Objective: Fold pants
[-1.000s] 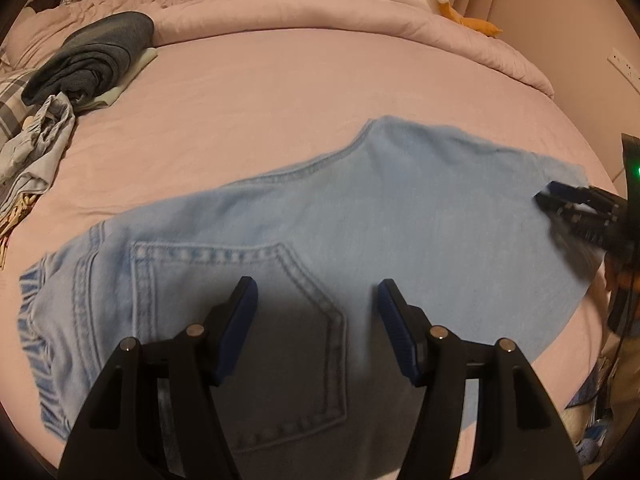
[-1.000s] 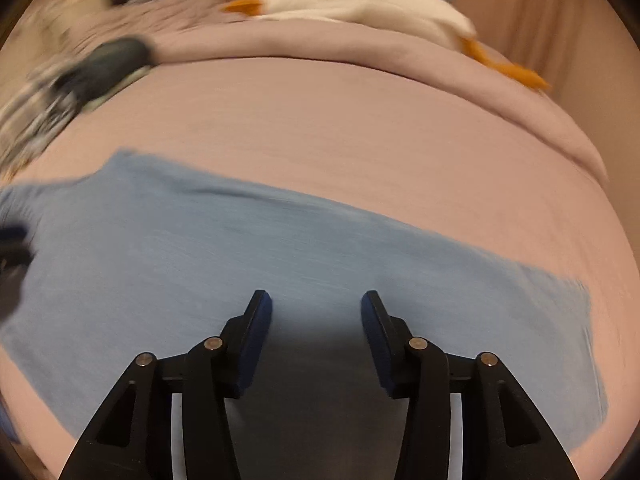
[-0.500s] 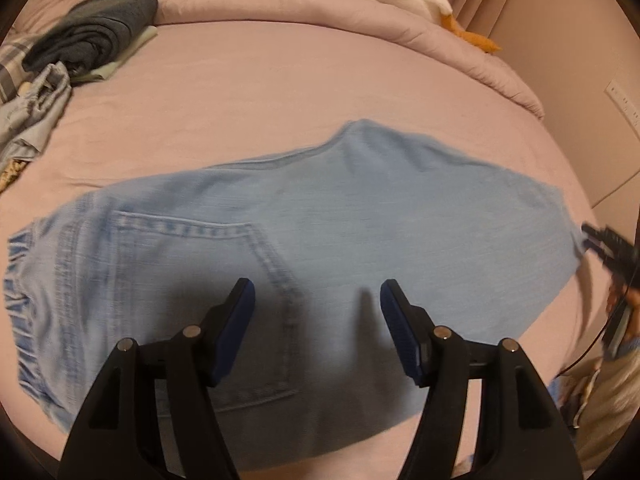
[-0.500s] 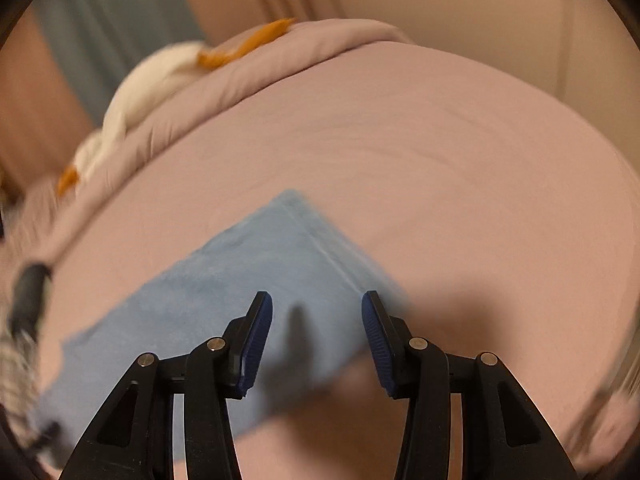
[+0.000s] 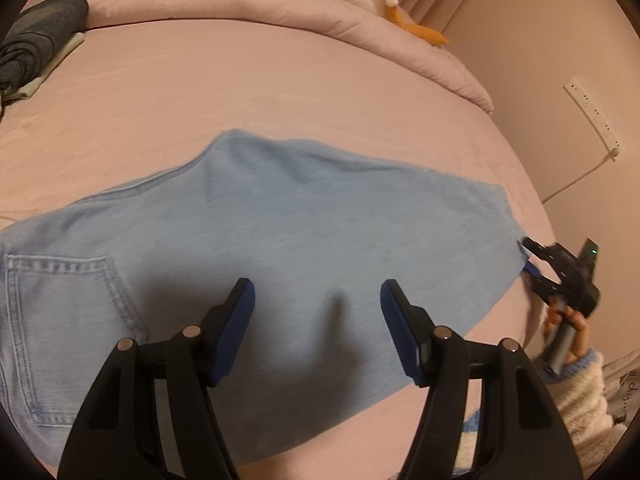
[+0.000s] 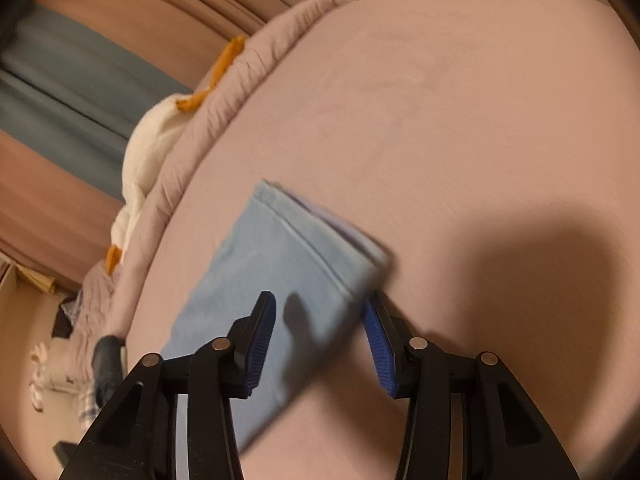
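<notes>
My 2 grippers, left gripper (image 5: 316, 312) and right gripper (image 6: 320, 320), hang spread above the light-blue jeans (image 5: 280, 248); at the blurred hem (image 6: 320, 220) I risk pinching only 1 layer.

Pants (image 6: 280, 264) hem — between parted jaws

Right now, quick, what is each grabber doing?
Left gripper: open, holding nothing, above the light blue denim pants.
Right gripper: open, holding nothing, at the pants' hem end.

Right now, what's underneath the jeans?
The jeans lie flat on the pink bedsheet, which shows all around them. Anything else beneath the denim is covered and cannot be seen.
</notes>
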Demonstrator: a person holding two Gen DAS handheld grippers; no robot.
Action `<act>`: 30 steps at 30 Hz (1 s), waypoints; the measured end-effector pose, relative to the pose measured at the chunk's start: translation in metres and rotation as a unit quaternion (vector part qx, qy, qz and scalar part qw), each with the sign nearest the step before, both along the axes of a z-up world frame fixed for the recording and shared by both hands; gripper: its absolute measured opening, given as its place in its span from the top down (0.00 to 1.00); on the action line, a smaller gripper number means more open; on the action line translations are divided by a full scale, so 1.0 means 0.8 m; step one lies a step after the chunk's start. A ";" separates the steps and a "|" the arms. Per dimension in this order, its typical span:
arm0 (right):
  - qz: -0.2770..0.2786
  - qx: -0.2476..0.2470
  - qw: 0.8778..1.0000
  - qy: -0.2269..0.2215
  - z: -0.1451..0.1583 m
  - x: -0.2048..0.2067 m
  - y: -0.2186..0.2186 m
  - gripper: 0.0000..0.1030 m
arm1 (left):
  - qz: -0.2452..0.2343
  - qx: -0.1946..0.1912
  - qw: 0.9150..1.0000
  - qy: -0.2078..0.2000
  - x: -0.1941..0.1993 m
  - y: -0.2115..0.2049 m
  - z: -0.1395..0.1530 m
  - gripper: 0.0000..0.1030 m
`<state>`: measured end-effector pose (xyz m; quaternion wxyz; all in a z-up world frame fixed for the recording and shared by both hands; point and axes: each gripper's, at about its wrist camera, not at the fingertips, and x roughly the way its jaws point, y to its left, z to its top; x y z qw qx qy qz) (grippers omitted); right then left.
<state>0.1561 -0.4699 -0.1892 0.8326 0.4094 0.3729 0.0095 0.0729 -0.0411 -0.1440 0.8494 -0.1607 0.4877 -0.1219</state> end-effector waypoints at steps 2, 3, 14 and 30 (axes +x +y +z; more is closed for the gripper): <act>0.009 -0.018 1.000 -0.006 0.003 0.010 0.007 0.60 | 0.000 -0.008 1.000 0.000 0.003 -0.002 0.001 0.37; 0.013 -0.028 1.000 -0.007 0.004 0.011 0.011 0.78 | 0.001 -0.014 1.000 0.002 0.004 -0.003 0.001 0.37; 0.158 -0.232 0.952 -0.121 0.120 -0.027 0.162 0.88 | 0.035 -0.206 0.977 0.033 0.021 0.017 -0.008 0.37; 0.385 -0.395 0.810 -0.201 0.090 -0.109 0.417 0.88 | 0.066 -0.385 0.919 0.050 0.051 0.014 -0.022 0.18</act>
